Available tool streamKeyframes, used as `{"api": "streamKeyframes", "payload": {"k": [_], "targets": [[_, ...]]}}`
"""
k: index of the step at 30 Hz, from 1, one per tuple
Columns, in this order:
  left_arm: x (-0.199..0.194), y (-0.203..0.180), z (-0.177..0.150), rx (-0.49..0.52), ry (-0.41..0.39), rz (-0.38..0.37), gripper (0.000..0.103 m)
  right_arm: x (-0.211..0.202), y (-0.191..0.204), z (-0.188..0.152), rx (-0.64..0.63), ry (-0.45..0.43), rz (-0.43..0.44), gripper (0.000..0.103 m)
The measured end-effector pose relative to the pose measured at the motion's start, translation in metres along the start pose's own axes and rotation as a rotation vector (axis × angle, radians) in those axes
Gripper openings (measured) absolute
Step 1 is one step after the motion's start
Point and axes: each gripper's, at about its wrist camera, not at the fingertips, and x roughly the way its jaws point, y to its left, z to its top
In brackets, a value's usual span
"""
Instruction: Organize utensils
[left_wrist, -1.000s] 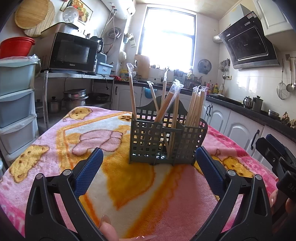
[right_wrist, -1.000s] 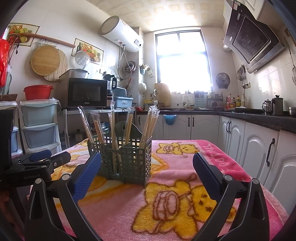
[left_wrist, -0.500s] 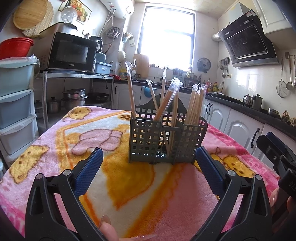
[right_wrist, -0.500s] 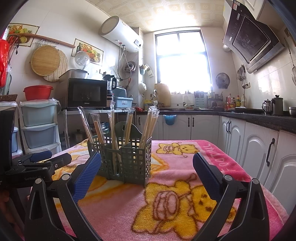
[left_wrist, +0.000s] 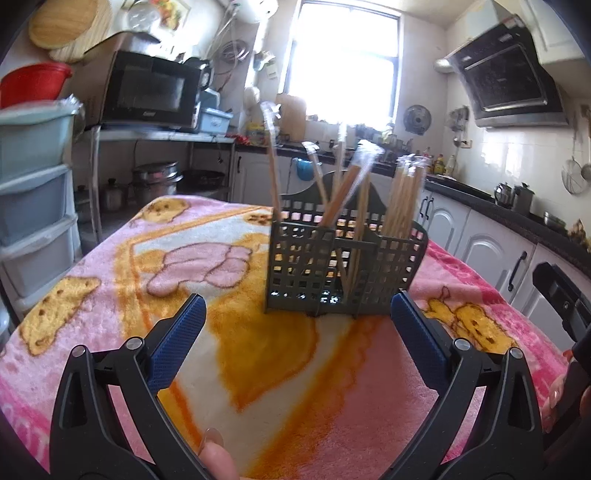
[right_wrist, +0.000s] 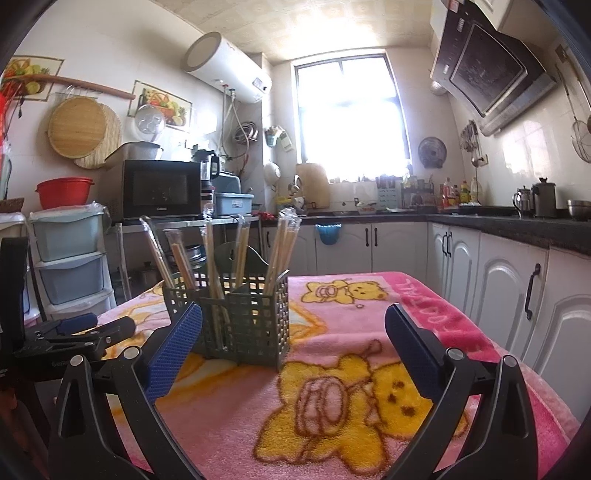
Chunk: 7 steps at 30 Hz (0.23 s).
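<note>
Sunlit kitchen cabinets ring a desk under a pink-and-orange cartoon blanket (left_wrist: 258, 354). From the left wrist, the left hand-held gripper (left_wrist: 297, 314) gapes empty before a grey-green plastic lattice caddy (left_wrist: 343, 273) holding wrapped wooden chopsticks (left_wrist: 400, 199). From the right wrist, the right hand-held gripper (right_wrist: 293, 323) also spreads empty, the caddy (right_wrist: 243, 317) standing upright just beyond its left finger.

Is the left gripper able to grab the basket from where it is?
Probably yes. The left gripper is open and empty, and the basket stands straight ahead on the blanket with nothing between them. It looks nearly as wide as the opening, so the fit could be tight.
</note>
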Motion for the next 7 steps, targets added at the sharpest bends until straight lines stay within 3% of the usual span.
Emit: {"api": "streamKeyframes", "payload": {"k": [3, 5, 7], "targets": [[0.011, 0.023, 0.009, -0.049, 0.109, 0.047, 0.093, 0.017, -0.017, 0.009, -0.001, 0.082, -0.080, 0.097], [0.022, 0.046, 0.016, -0.054, 0.189, 0.129, 0.093, 0.047, -0.036, 0.014, -0.048, 0.221, -0.185, 0.097], [0.038, 0.083, 0.023, -0.086, 0.270, 0.198, 0.093, 0.088, -0.061, 0.010, -0.080, 0.419, -0.268, 0.097]]}}
